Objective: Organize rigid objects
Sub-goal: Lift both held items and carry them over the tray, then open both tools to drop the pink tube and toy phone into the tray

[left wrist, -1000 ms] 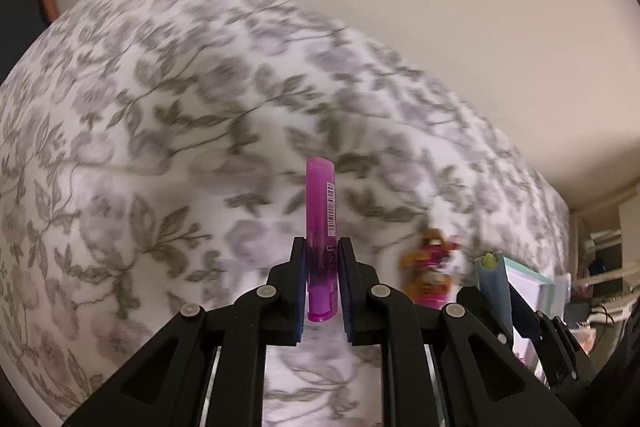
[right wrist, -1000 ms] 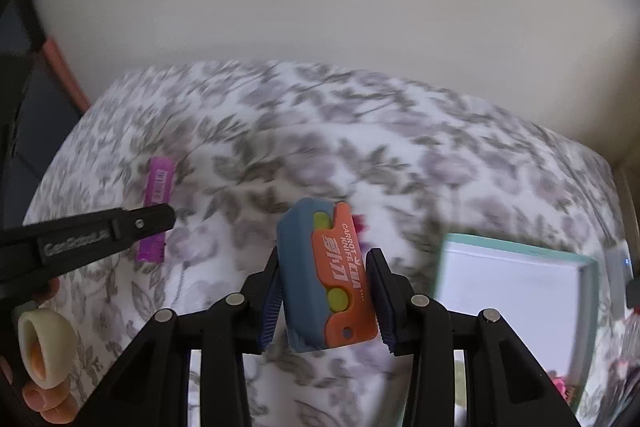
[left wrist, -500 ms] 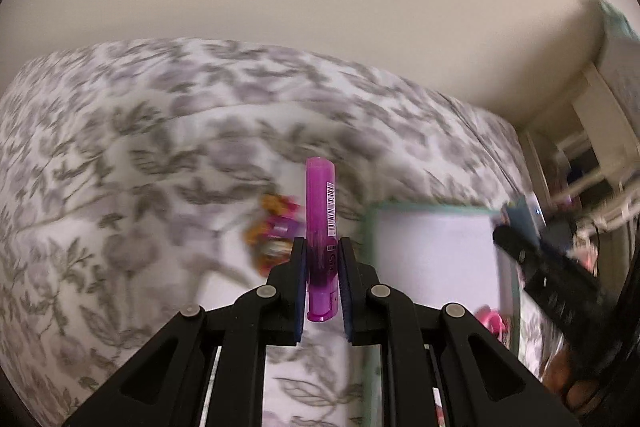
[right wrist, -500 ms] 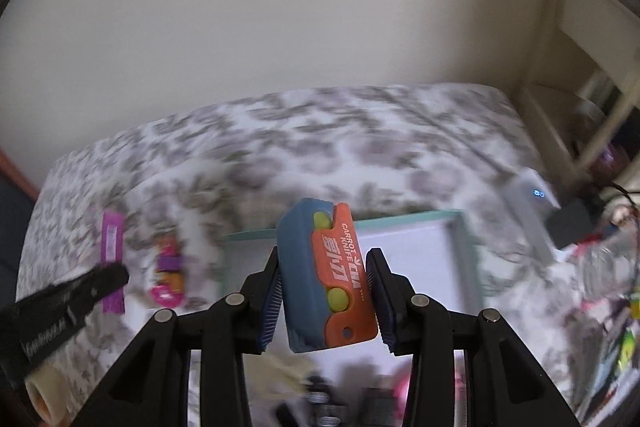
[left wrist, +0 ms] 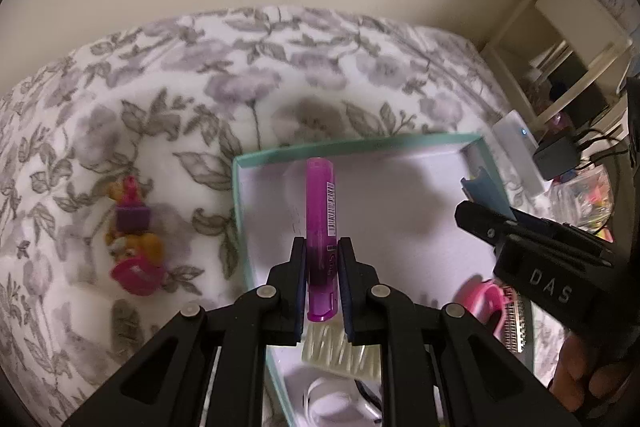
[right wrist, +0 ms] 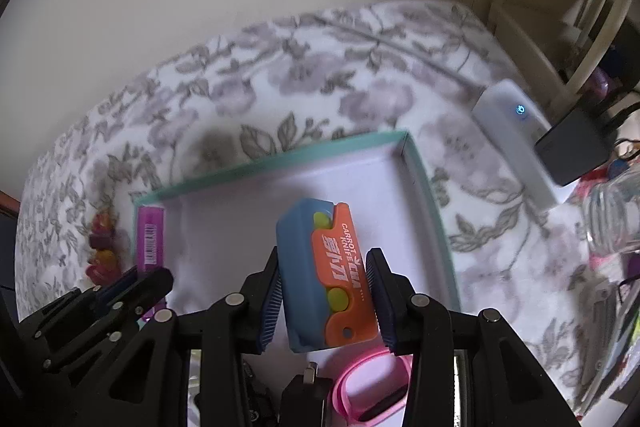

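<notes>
The left tongs (left wrist: 322,281) were clamped narrowly on a purple marker (left wrist: 320,223), held upright between the pads over the left part of the teal-rimmed box (left wrist: 240,211). The right tongs (right wrist: 326,301) gripped a blue and orange toy knife (right wrist: 320,267), marked "carrot knife", across its width, over the box's white floor nearer the right wall.

Below the tongs, at the near end of the box, lay a pink ring-shaped thing (right wrist: 360,383), a pale bristled brush (left wrist: 340,347) and a metal-toothed comb (left wrist: 514,323). Left of the box, a small orange and pink toy figure (left wrist: 134,243) sat on the floral bedspread (left wrist: 160,115). Farther right lay a white device (right wrist: 516,135) with a blue light, beside a black adapter (right wrist: 572,147).

My reading is that both things were about to be set down in the box. The risks: the two tongs stood near each other, so a careless lowering could knock them together; the marker, released upright, could roll or tip against the rim and fall onto the bed; the knife could land on the pink ring and sit crooked.
</notes>
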Motion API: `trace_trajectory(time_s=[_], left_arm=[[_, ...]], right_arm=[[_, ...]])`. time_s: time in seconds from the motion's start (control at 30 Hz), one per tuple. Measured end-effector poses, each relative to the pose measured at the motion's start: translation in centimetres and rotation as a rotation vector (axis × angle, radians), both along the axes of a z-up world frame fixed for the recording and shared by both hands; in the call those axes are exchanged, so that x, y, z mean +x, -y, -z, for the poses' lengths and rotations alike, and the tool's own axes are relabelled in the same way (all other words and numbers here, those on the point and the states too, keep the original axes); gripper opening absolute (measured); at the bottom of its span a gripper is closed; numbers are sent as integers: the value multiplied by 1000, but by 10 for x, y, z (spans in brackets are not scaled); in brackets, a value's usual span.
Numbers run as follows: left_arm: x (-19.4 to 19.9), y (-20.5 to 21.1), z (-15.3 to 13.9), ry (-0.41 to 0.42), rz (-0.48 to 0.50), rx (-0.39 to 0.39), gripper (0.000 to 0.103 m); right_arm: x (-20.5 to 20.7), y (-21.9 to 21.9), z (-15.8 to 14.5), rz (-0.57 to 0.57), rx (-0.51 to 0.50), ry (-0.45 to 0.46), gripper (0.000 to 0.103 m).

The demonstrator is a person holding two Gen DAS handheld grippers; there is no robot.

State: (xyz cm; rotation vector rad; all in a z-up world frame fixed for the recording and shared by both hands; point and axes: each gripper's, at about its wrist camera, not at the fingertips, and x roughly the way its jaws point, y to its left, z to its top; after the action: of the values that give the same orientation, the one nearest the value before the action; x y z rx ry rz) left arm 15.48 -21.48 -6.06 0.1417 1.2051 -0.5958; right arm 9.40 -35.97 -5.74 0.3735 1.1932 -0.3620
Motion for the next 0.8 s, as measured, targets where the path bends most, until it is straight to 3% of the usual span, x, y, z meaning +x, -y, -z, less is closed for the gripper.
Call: trace_trajectory(time_s=[0.23, 0.43, 0.47, 0.53, 0.57, 0.8], left_arm=[[-1, 8, 21, -24, 8, 49, 15], [1, 7, 21, -28, 1, 60, 17], [1, 7, 20, -28, 0, 61, 19], [2, 5, 18, -36, -6, 54, 36], [3, 3, 17, -40, -7, 49, 40], [4, -3, -3, -3, -19, 41, 50]], right_arm=[[4, -1, 22, -6, 10, -55, 44], [5, -2, 23, -8, 8, -57, 45], [5, -3, 22, -10, 4, -57, 45], [6, -3, 20, -11, -1, -53, 48], [6, -4, 17, -11, -4, -47, 51], [7, -9, 0, -14, -37, -5, 55]])
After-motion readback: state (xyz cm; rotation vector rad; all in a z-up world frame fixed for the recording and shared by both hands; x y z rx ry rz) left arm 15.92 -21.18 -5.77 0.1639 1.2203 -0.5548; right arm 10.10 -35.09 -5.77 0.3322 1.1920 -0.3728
